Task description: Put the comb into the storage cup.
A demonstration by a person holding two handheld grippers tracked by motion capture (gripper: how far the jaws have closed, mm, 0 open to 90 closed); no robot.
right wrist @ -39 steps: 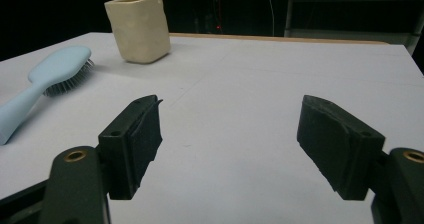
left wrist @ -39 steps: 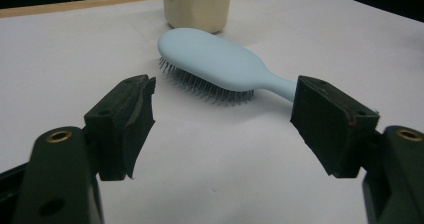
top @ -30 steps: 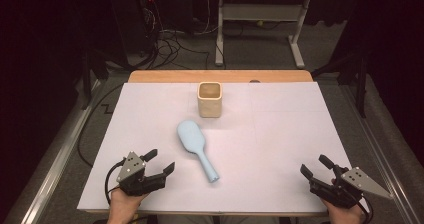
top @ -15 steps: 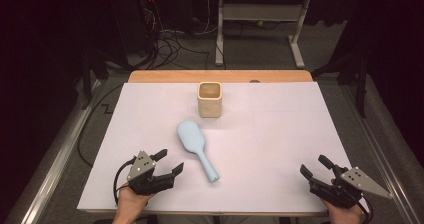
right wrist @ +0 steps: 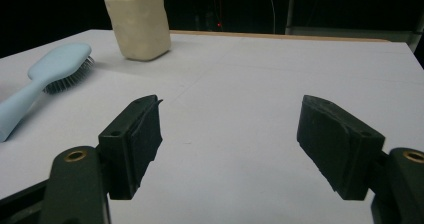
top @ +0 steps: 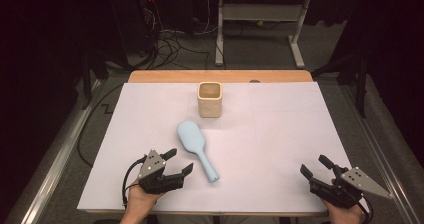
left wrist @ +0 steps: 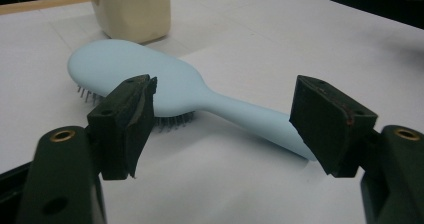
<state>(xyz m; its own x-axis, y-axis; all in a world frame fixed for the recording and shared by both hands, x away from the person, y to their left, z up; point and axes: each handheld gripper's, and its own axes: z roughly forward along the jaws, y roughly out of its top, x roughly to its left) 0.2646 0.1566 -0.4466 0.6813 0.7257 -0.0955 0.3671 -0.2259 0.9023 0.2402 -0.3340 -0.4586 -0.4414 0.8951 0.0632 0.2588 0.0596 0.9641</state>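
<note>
A light blue hairbrush [top: 196, 149] lay bristles down near the middle of the white worktop [top: 280, 134], its handle pointing toward the person. Just beyond its head stood a cream square cup [top: 209, 99]. The left gripper [top: 177, 162] sat just beside the handle, jaws spread and holding nothing. The right gripper [top: 315, 168] rested well apart at the near right corner, jaws also spread wide.

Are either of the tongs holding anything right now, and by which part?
Nothing is held. Left tongs stand open just short of the hairbrush handle; right tongs are open over bare table.
</note>
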